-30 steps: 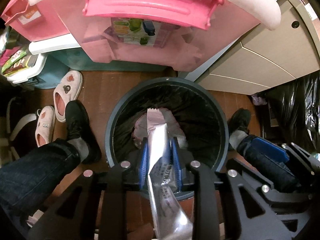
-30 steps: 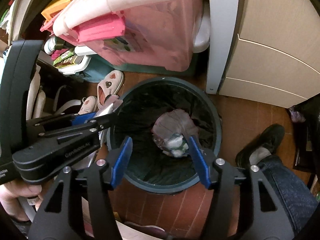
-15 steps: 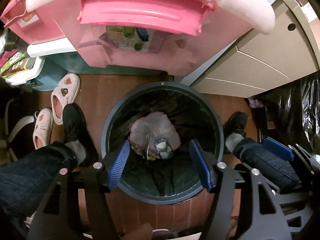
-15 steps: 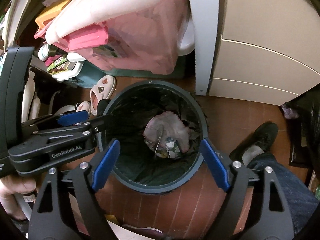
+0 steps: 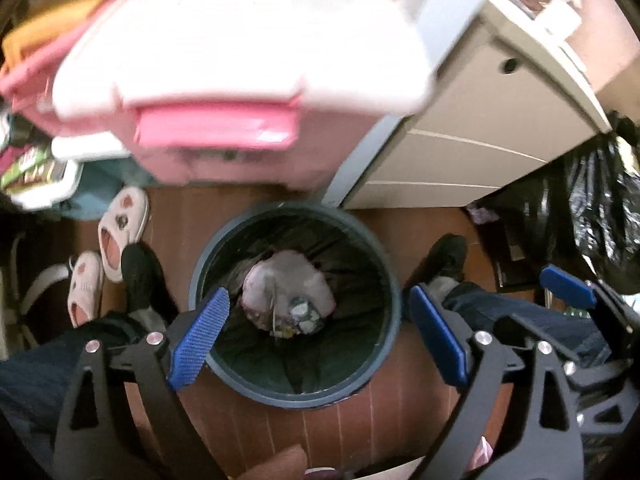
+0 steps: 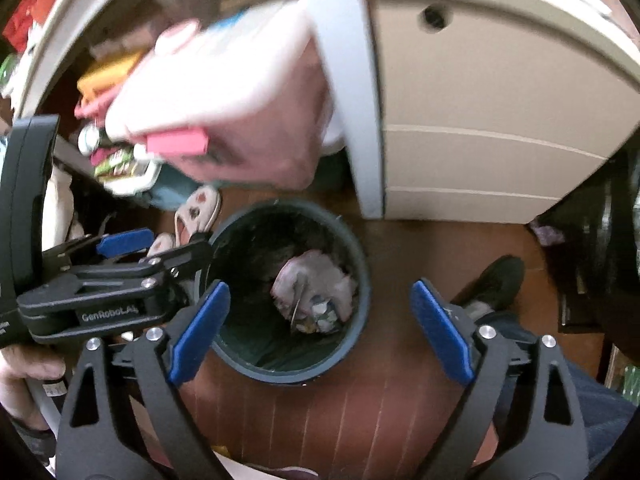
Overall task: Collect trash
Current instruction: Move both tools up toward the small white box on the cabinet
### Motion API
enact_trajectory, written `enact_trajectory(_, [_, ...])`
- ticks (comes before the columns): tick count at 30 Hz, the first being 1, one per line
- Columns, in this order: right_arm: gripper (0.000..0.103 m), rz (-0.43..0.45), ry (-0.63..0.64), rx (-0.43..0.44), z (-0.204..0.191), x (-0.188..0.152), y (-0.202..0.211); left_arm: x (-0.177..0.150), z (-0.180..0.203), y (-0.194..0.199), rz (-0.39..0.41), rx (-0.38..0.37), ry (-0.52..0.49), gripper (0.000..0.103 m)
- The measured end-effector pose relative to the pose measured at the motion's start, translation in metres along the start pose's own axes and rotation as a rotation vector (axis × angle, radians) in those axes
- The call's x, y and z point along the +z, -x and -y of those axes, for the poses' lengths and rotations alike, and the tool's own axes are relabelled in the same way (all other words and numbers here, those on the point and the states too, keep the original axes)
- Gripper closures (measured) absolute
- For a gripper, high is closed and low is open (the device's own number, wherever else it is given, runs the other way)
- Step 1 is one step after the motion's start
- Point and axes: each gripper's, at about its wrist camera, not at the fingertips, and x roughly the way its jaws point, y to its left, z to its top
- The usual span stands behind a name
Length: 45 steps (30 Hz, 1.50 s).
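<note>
A round dark bin (image 5: 390,280) lined with a black bag stands on the brown floor; it also shows in the right wrist view (image 6: 362,312). Crumpled pinkish trash (image 5: 288,292) with the silver wrapper lies at its bottom, seen too in the right wrist view (image 6: 316,292). My left gripper (image 5: 320,336) is open and empty, high above the bin. My right gripper (image 6: 320,328) is open and empty above the bin's right side. The left gripper (image 6: 160,252) shows at the left of the right wrist view.
A pink storage box (image 5: 224,92) sits behind the bin, a beige drawer cabinet (image 5: 480,128) to its right, a black garbage bag (image 5: 592,208) at far right. Pink slippers (image 5: 120,224) lie left. The person's shoes (image 5: 140,272) and legs flank the bin.
The left gripper opened and let go of the silver wrapper, which fell into the bin. Both grippers have since risen away from the bin; the right one opened wider.
</note>
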Motion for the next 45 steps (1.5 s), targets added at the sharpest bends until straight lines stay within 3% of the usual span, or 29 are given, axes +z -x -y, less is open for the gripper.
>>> enact_trajectory(14, [0.005, 0.261, -0.085, -0.098, 0.066, 0.009, 0.144, 0.035, 0.129, 0.101, 0.18, -0.119, -0.183, 0.007])
enact_trajectory(20, [0.005, 0.326, -0.099, -0.13, 0.099, 0.018, 0.181, 0.057, 0.179, 0.122, 0.234, -0.147, -0.25, 0.005])
enact_trajectory(32, [0.005, 0.375, -0.053, -0.142, 0.153, 0.076, 0.2, 0.122, 0.242, 0.119, 0.279, -0.166, -0.269, 0.005])
enact_trajectory(39, [0.005, 0.381, -0.039, -0.136, 0.191, 0.113, 0.186, 0.161, 0.267, 0.096, 0.272, -0.164, -0.272, 0.005])
enact_trajectory(45, [0.005, 0.385, -0.03, -0.12, 0.212, 0.136, 0.169, 0.186, 0.272, 0.076, 0.282, -0.116, -0.26, 0.005])
